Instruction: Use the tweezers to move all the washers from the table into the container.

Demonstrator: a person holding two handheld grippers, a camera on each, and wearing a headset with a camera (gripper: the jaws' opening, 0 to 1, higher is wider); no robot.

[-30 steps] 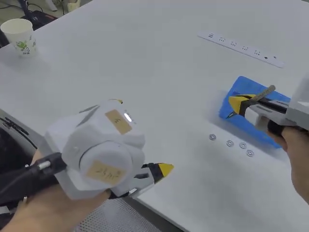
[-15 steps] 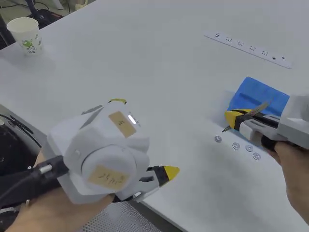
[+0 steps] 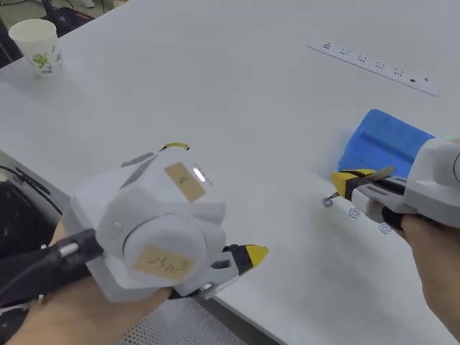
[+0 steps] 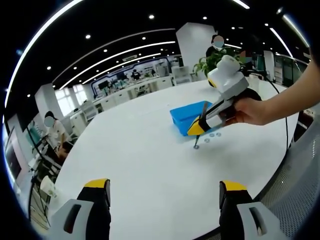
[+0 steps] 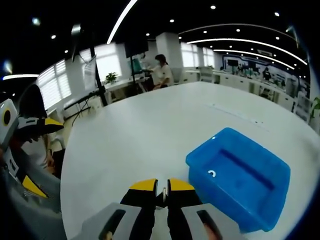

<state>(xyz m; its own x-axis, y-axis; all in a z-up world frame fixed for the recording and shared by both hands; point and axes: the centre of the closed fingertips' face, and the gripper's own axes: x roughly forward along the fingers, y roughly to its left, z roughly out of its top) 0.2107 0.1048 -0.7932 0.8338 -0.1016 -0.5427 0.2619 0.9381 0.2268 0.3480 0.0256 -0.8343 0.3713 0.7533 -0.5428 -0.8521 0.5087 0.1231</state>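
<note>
Picking up the first washer (image 3: 328, 203) is the step in hand, by my reading. The right tool (image 5: 162, 187) has its jaws drawn almost together, clamped on the tweezers (image 4: 197, 140), whose tips point down at the near end of a short row of washers. From these views I cannot tell whether the tips touch that washer. The row lies on the white surface (image 3: 237, 86), just beside the blue container (image 3: 384, 140). In the right gripper view, a small pale ring (image 5: 212, 173) on the container floor looks like a washer already dropped in.

To do this well, the tweezer tips should straddle the washer's rim, or go one through the hole and one outside. A flat ring on a smooth surface will probably skate away if it is only pushed. Keeping the tweezers steep and squeezing gently should stop the washer from flicking out. The lift need only clear the container's low wall, which is close by. Releasing over the middle of the container should stop the washer from bouncing back out.

The left tool (image 4: 165, 186) hangs near the edge of the surface, well apart from the work. Its jaws are spread wide with nothing between them.
</note>
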